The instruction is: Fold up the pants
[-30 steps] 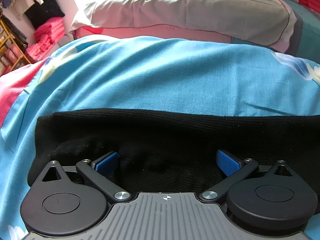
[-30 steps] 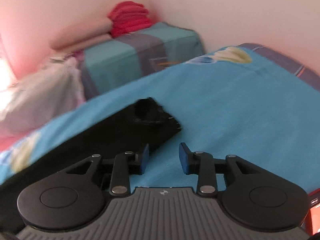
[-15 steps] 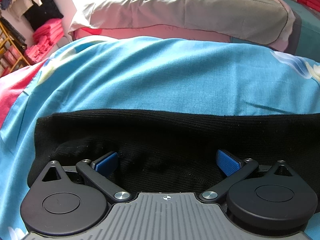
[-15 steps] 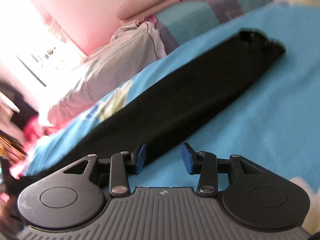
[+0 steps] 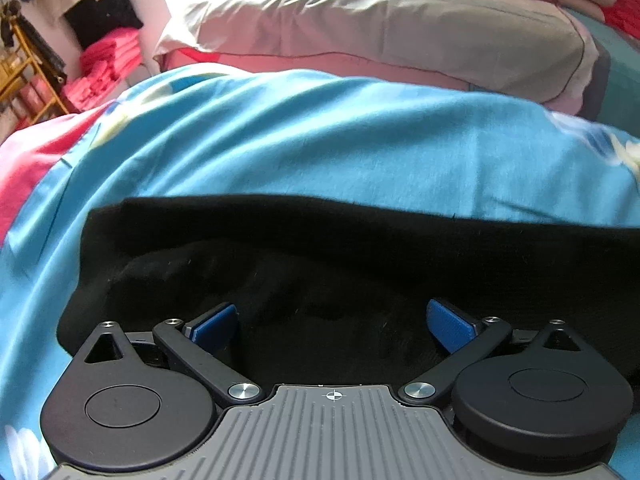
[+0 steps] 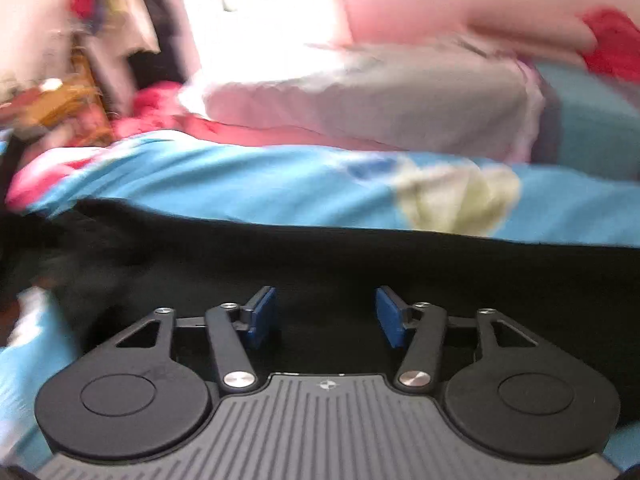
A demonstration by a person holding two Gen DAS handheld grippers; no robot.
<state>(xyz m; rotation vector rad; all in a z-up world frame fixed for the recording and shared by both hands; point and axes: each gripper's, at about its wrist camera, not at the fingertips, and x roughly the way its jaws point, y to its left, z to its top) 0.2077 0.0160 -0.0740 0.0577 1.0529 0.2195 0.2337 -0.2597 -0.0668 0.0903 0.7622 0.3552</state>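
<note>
Black pants [image 5: 320,256] lie as a long strip across a blue bedsheet [image 5: 320,140]. One end of the pants shows at the left of the left wrist view. My left gripper [image 5: 332,324] is wide open, its blue pads low over the black cloth. In the right wrist view the pants [image 6: 400,264] stretch across the frame. My right gripper [image 6: 326,314] is open over the cloth, holding nothing. That view is blurred by motion.
A grey-white pillow [image 5: 380,28] and pink bedding lie at the far side of the bed. Stacked red cloths [image 5: 104,64] and a wooden rack stand at the far left. The pillow also shows in the right wrist view [image 6: 380,100].
My right gripper has swung left along the pants, from beyond their far end to over their middle. My left gripper has stayed nearly still and open.
</note>
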